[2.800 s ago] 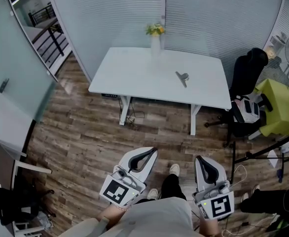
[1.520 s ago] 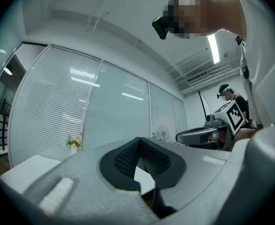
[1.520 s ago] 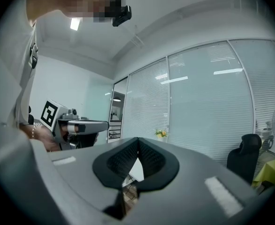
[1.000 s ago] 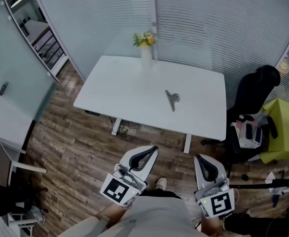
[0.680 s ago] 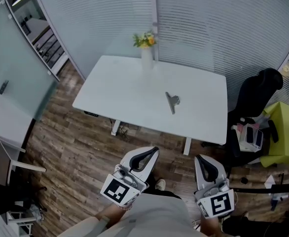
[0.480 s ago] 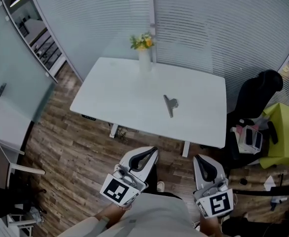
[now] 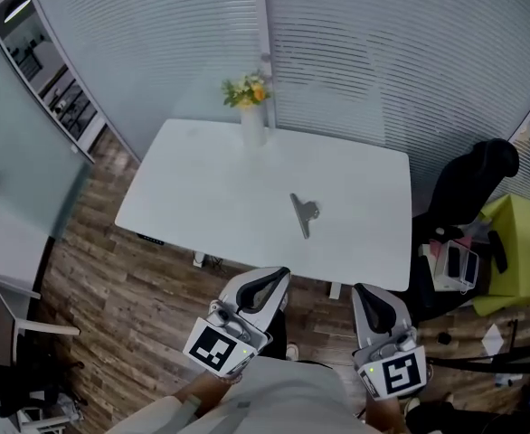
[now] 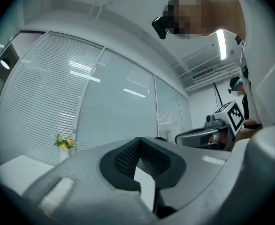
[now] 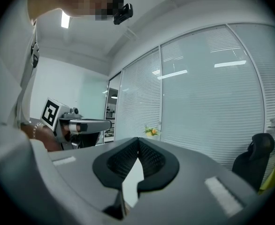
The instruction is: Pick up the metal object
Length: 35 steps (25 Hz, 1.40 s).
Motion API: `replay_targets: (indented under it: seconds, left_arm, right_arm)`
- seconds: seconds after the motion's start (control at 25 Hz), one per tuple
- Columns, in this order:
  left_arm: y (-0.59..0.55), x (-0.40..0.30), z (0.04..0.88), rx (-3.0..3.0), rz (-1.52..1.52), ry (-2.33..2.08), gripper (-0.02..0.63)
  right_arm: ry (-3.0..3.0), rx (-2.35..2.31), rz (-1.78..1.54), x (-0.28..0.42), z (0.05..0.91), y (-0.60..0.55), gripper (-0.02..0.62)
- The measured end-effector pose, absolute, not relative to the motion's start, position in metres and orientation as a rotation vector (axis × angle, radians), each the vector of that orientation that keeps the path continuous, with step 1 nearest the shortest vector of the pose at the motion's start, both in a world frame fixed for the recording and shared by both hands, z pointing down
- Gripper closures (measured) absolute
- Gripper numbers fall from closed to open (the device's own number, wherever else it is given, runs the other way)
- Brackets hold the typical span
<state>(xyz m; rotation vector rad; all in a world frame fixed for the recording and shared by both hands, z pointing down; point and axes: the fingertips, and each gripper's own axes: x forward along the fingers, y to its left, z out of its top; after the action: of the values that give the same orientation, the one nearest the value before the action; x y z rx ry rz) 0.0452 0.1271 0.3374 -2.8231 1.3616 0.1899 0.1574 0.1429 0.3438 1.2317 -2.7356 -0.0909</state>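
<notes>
While the metal object (image 7: 303,213) lies at twelve o'clock on the table (image 7: 202,197), the left gripper (image 7: 277,275) and right gripper (image 7: 364,290) hover. Both are closed, empty.

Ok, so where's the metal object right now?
In the head view, the metal object lies flat on the white table, slightly right of its centre, in front and to the right of the flower vase at the far edge.

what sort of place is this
Most likely an office meeting room: a white table, a black office chair beside it, and glass partition walls with slatted blinds.
</notes>
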Motion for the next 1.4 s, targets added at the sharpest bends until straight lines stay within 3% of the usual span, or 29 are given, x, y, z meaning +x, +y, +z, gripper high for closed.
replay_targets:
  seconds: [1.4]
  left_arm:
    - [-0.129, -0.028, 0.348, -2.941, 0.213, 1.200, 0.604]
  right_arm:
    - [-2.642, 1.336, -0.120, 0.071, 0.340, -0.105, 0.591]
